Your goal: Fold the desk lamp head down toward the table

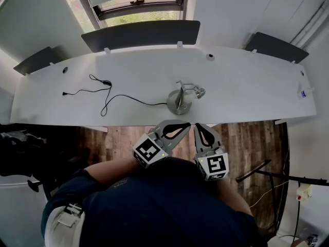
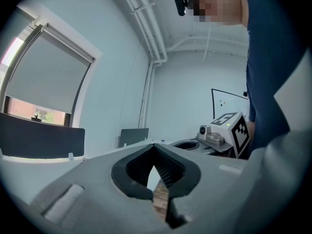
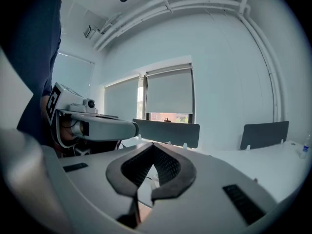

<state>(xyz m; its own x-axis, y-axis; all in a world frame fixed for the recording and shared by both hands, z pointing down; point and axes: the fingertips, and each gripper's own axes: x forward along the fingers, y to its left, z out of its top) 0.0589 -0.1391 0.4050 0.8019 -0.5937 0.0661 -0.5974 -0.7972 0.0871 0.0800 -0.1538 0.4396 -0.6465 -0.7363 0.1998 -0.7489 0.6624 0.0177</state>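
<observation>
The silver desk lamp (image 1: 181,100) stands near the front edge of the white desk (image 1: 247,91), its round base on the top and its small head (image 1: 198,91) out to the right. Its black cable (image 1: 110,98) runs left across the desk. My left gripper (image 1: 187,124) and right gripper (image 1: 196,124) hang side by side just in front of the desk edge, over the wooden floor and short of the lamp. Both are shut with nothing between the jaws. The left gripper view shows closed left gripper tips (image 2: 155,150). The right gripper view shows closed right gripper tips (image 3: 153,148).
Dark divider panels (image 1: 141,34) line the desk's far edge below a window (image 1: 141,4). A small bottle (image 1: 304,92) sits at the desk's right end. Dark furniture (image 1: 20,153) stands left of me, and cables and a socket (image 1: 304,191) lie on the floor to the right.
</observation>
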